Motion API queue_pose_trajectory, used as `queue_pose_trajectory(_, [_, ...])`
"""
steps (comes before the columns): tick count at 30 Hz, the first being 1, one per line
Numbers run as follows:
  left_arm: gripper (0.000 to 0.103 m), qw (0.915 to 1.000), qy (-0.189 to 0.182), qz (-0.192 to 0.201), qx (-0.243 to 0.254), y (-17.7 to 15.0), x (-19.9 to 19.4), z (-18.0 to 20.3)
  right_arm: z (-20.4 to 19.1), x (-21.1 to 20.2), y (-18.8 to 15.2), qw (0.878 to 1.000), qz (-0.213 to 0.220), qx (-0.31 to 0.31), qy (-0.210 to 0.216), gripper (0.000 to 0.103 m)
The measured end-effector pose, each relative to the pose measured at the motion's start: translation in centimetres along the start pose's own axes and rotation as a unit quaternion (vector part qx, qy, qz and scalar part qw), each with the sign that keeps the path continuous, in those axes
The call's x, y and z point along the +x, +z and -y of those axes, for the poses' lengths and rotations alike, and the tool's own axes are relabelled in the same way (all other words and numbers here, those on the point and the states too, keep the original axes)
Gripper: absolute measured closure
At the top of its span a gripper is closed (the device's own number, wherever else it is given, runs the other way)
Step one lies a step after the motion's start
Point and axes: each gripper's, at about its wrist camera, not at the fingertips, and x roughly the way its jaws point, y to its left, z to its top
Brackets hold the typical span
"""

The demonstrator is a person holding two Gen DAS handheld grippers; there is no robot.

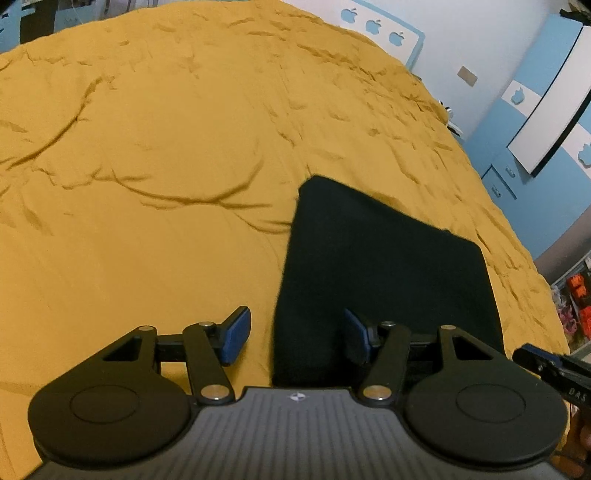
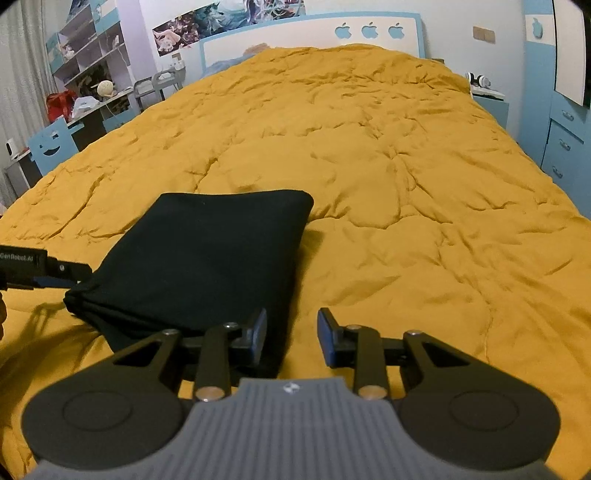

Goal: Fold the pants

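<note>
where wrinkled mustard quilt [image 2: 369,166] sags, soft black folded pants [image 2: 207,258]; both tools [image 1: 293,338] [image 2: 291,338] agape, empty

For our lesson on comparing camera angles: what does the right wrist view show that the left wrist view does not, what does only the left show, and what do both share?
Only the right wrist view shows the desk and shelves, the wall poster, the nightstand, and the right gripper open, with nothing between its pads.

Only the left wrist view shows the left gripper open over the near edge of the folded black pants.

Both show the pants, the yellow quilt and the headboard with apple cutouts.
</note>
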Motion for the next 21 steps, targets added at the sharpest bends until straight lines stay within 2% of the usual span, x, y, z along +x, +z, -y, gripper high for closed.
queue_pose_trajectory(5, [0.036, 1.0, 0.001, 0.0, 0.006, 1.1, 0.4, -0.2, 0.2, 0.1, 0.2, 1.0, 0.002, 0.011, 0.003, 0.074])
queue_pose_trajectory(6, [0.036, 0.9999, 0.001, -0.002, 0.011, 1.3, 0.5, -0.1, 0.3, 0.2, 0.4, 1.0, 0.002, 0.017, 0.007, 0.072])
queue_pose_trajectory(9, [0.034, 0.9995, -0.002, -0.014, 0.027, 2.0, 1.3, 0.1, 1.0, 1.0, 1.1, 0.998, 0.006, 0.049, 0.03, 0.057])
queue_pose_trajectory(12, [0.033, 0.9987, -0.016, -0.039, 0.03, 2.6, 2.4, 0.1, 1.7, 2.2, 1.9, 0.995, 0.0, 0.088, 0.054, 0.053])
queue_pose_trajectory(18, [0.028, 0.9972, -0.024, -0.063, 0.033, 3.3, 4.3, -0.4, 3.1, 6.1, 3.0, 0.985, -0.033, 0.14, 0.095, 0.048])
queue_pose_trajectory(21, [0.026, 0.996, -0.04, -0.074, 0.03, 3.6, 5.3, -0.7, 3.5, 7.9, 3.3, 0.98, -0.049, 0.155, 0.114, 0.046])
